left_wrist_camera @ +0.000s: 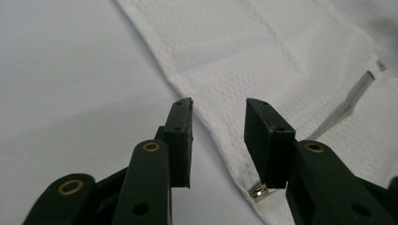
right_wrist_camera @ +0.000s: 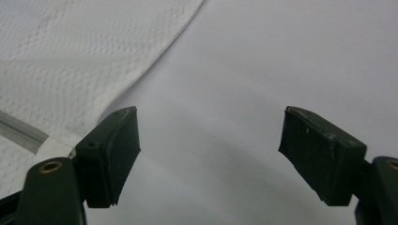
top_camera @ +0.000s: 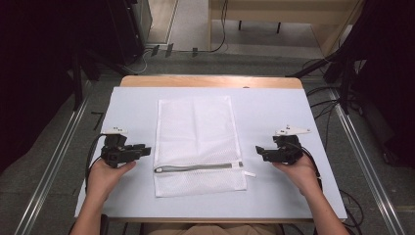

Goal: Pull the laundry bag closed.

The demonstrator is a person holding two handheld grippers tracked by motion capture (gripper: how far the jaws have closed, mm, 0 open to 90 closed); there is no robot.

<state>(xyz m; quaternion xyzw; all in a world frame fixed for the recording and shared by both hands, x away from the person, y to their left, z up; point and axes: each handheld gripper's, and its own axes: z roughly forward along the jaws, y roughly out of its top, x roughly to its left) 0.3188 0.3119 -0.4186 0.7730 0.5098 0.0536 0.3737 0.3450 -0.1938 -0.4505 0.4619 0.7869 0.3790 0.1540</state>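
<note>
Looking down from the high view, a white mesh bag lies flat in the middle of the pale table, its long side running away from the person. A grey zipper crosses the bag near its close end and looks shut, with the pull at its left end and a small white tab sticking out past the bag's right edge. The left gripper sits just beside the bag's left edge at zipper height, and the right gripper is near the right edge, a little apart from it. Neither one touches the bag as far as this view shows.

From the left gripper view, the jaws stand a modest way apart with nothing between them. They point across the bag's hem, and the metal zipper pull glints just under the right-hand jaw, very close but not gripped.

From the right gripper view, the jaws are spread wide and empty, hanging over bare table. The bag's edge and the zipper's end lie off to the left, beside the left-hand jaw.

Judging by this, the work on the bag has not begun: both grippers are lined up at the zipper's two ends, and grasping the pull, bracing the far side and drawing the zipper open are all left to do.
</note>
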